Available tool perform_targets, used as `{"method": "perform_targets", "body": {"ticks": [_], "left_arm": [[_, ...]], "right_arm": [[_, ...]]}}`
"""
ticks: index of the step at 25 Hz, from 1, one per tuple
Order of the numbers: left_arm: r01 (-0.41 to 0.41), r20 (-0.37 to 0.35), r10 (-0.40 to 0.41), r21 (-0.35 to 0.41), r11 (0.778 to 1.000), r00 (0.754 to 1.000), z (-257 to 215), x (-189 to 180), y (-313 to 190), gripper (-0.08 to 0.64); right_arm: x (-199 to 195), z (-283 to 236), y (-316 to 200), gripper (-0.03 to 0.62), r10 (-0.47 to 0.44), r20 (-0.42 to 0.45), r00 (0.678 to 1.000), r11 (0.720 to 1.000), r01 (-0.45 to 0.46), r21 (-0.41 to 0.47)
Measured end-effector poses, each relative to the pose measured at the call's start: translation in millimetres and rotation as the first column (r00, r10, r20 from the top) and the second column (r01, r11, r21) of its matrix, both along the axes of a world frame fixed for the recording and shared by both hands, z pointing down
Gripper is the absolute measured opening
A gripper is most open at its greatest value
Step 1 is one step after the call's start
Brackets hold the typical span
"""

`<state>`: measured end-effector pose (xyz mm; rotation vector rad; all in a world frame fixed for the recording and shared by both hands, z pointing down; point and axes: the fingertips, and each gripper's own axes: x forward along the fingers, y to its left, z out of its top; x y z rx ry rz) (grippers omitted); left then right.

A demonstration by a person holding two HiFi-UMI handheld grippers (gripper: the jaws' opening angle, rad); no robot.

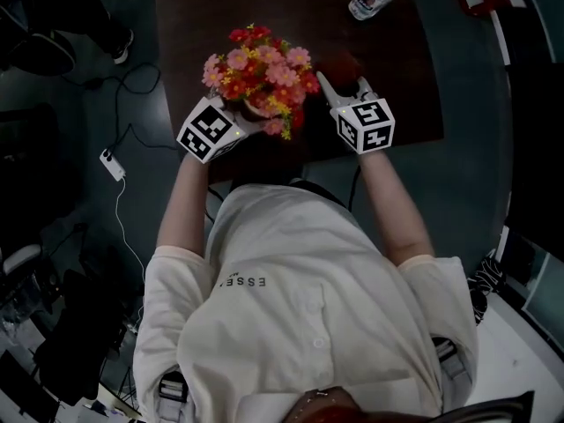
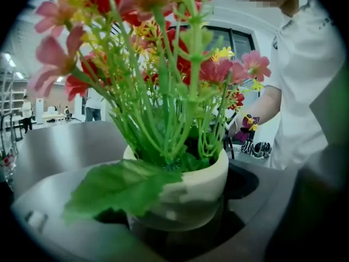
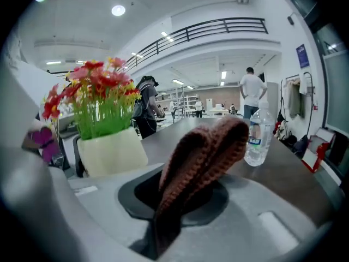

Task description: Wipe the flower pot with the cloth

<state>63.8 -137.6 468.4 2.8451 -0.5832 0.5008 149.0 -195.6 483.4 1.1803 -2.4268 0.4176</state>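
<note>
On the left, our left tongs (image 1: 242,117) were closed wide around the flower pot (image 2: 191,192), holding it upright at the near edge of the worktop (image 1: 414,86) (the blooms hid most of its rim from above). Just to its right, our right tongs (image 1: 344,82) were clenched on the brown cloth (image 3: 204,152), its folded length running out along the jaws. The pot lay left of the cloth, near but apart, so we judged the right hand should sweep leftward.
</note>
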Motion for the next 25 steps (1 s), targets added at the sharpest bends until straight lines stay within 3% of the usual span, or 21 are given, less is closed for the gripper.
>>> {"method": "perform_targets", "body": {"ticks": [2,6,15,20,22,25], "left_arm": [[-0.035,0.04,0.034,0.009,0.999,0.999,21.2,2.9,-0.3,0.54],[-0.06,0.054,0.061,-0.026,0.998,0.997,57.6,-7.1,-1.5,0.54],[-0.109,0.149,0.105,0.015,0.994,0.983,92.5,-4.1,11.1,0.54],[-0.086,0.133,0.088,-0.015,0.996,0.987,92.7,-3.1,11.2,0.541],[-0.036,0.138,0.04,-0.03,0.999,0.99,92.8,-5.3,9.4,0.628],[0.077,0.149,-0.07,-0.04,0.996,0.986,87.7,-24.1,9.1,0.63]], "right_arm": [[3.1,3.2,-4.4,0.049,0.018,0.0,1.0,1.0,-0.018,0.006],[-8.0,20.2,-12.1,0.049,0.023,-0.032,0.999,1.0,-0.023,0.014],[-11.1,33.4,-5.6,0.049,0.003,-0.046,0.999,1.0,-0.002,0.023],[-12.2,32.8,2.2,0.049,0.003,-0.049,0.999,1.0,-0.003,0.012],[-8.1,29.7,6.3,0.049,0.014,-0.051,0.999,1.0,-0.014,0.002],[-2.4,20.5,16.4,0.049,0.018,-0.053,0.998,1.0,-0.018,-0.008]]}}
